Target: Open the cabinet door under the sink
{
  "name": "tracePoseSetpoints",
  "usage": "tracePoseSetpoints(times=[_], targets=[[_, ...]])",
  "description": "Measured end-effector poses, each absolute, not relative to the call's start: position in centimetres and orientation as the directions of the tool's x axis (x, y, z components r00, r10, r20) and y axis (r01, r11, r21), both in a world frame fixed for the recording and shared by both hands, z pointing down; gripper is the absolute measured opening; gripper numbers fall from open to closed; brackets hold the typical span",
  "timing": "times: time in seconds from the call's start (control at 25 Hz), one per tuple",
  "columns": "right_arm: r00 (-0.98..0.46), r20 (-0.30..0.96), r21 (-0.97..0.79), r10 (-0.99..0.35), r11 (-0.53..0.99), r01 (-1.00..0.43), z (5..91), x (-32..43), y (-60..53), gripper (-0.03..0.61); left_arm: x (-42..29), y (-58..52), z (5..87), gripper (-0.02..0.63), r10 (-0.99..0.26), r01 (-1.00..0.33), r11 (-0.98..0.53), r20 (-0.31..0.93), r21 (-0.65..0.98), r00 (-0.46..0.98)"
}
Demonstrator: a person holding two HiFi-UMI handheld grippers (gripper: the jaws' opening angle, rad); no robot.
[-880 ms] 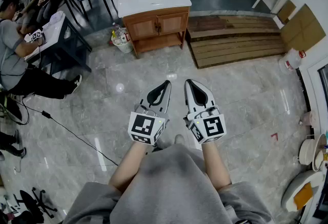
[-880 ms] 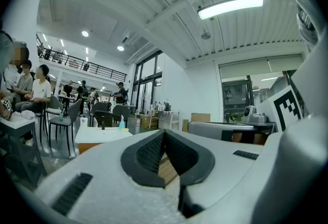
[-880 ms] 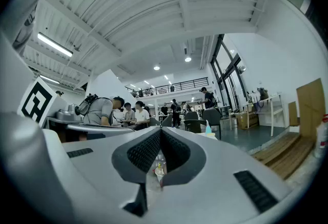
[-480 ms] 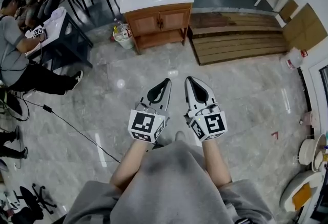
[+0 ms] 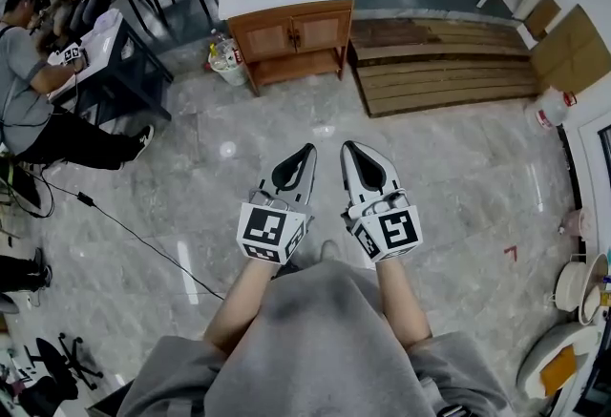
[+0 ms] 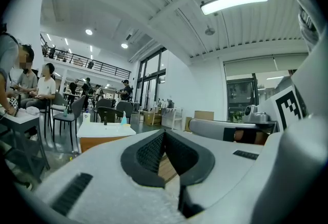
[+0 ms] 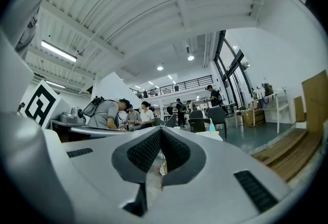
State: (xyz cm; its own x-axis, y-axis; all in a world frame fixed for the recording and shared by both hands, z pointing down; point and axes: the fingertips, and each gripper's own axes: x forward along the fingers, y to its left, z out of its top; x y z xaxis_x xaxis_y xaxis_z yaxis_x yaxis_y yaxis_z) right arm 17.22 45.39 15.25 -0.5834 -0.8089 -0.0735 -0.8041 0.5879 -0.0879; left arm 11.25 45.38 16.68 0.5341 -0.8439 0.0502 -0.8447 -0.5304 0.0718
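In the head view, the small wooden sink cabinet with a white top point(image 5: 286, 31) stands far ahead on the grey marble floor point(image 5: 449, 177), well apart from the white left gripper point(image 5: 306, 151) and the white right gripper point(image 5: 347, 147). Its two doors look closed.

In the left gripper view, the jaws are pressed together and hold nothing.

In the right gripper view, the jaws also meet and are empty.

I judge the door stiff and light, on hinges. The small dark handle point(image 5: 293, 38) at its inner edge is the place to grip, though it may slip.
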Motion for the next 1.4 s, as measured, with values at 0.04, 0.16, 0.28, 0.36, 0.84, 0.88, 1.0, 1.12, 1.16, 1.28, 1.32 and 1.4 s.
tracePoseSetpoints(times=[0.04,0.16,0.28,0.36,0.84,0.88,1.0,1.12,1.16,1.28,1.32,1.4], targets=[[-0.583,-0.072,-0.089,-0.809,0.587,-0.804,15.3,17.9,45.2,0.009,11.9,45.2,16.8,0.008,-0.844,-0.845,-0.530,0.053,0.070,0.533],[-0.581,-0.067,-0.106,-0.811,0.585,-0.804,15.9,19.9,44.8,0.009,13.8,45.1,17.3,0.008,-0.843,-0.845,-0.530,0.063,0.065,0.534],[-0.574,-0.061,-0.138,-0.816,0.577,-0.805,16.5,21.6,44.5,0.009,15.4,45.1,17.5,0.008,-0.840,-0.843,-0.535,0.071,0.057,0.538],[-0.575,-0.058,-0.162,-0.816,0.576,-0.801,16.7,22.2,44.0,0.009,16.0,44.7,17.5,0.008,-0.841,-0.845,-0.532,0.078,0.054,0.535],[-0.598,-0.014,-0.198,-0.802,0.588,-0.784,19.1,19.6,37.3,0.009,13.9,37.5,19.7,0.008,-0.841,-0.849,-0.524,0.117,0.072,0.529],[-0.596,-0.012,-0.200,-0.803,0.586,-0.785,19.1,19.2,36.4,0.009,13.6,36.6,19.8,0.008,-0.839,-0.847,-0.527,0.118,0.075,0.532],[-0.590,-0.003,-0.194,-0.807,0.580,-0.791,19.1,18.1,33.3,0.009,12.5,33.6,19.9,0.008,-0.832,-0.841,-0.535,0.119,0.079,0.541],[-0.580,-0.001,-0.202,-0.815,0.568,-0.798,18.9,16.9,30.2,0.009,11.1,30.5,20.1,0.008,-0.829,-0.839,-0.539,0.126,0.079,0.545],[-0.577,0.000,-0.205,-0.816,0.565,-0.799,18.9,16.4,29.3,0.009,10.6,29.6,20.2,0.008,-0.830,-0.840,-0.537,0.129,0.079,0.543],[-0.574,0.006,-0.198,-0.819,0.561,-0.804,18.9,15.1,26.9,0.009,9.4,27.1,20.4,0.008,-0.826,-0.836,-0.542,0.131,0.079,0.548],[-0.570,0.007,-0.196,-0.821,0.558,-0.806,18.9,14.6,26.0,0.009,9.1,26.3,20.3,0.008,-0.823,-0.833,-0.547,0.129,0.079,0.553],[-0.563,0.010,-0.193,-0.827,0.551,-0.812,18.9,13.8,24.5,0.009,8.3,24.9,20.3,0.008,-0.818,-0.828,-0.556,0.125,0.079,0.561]])
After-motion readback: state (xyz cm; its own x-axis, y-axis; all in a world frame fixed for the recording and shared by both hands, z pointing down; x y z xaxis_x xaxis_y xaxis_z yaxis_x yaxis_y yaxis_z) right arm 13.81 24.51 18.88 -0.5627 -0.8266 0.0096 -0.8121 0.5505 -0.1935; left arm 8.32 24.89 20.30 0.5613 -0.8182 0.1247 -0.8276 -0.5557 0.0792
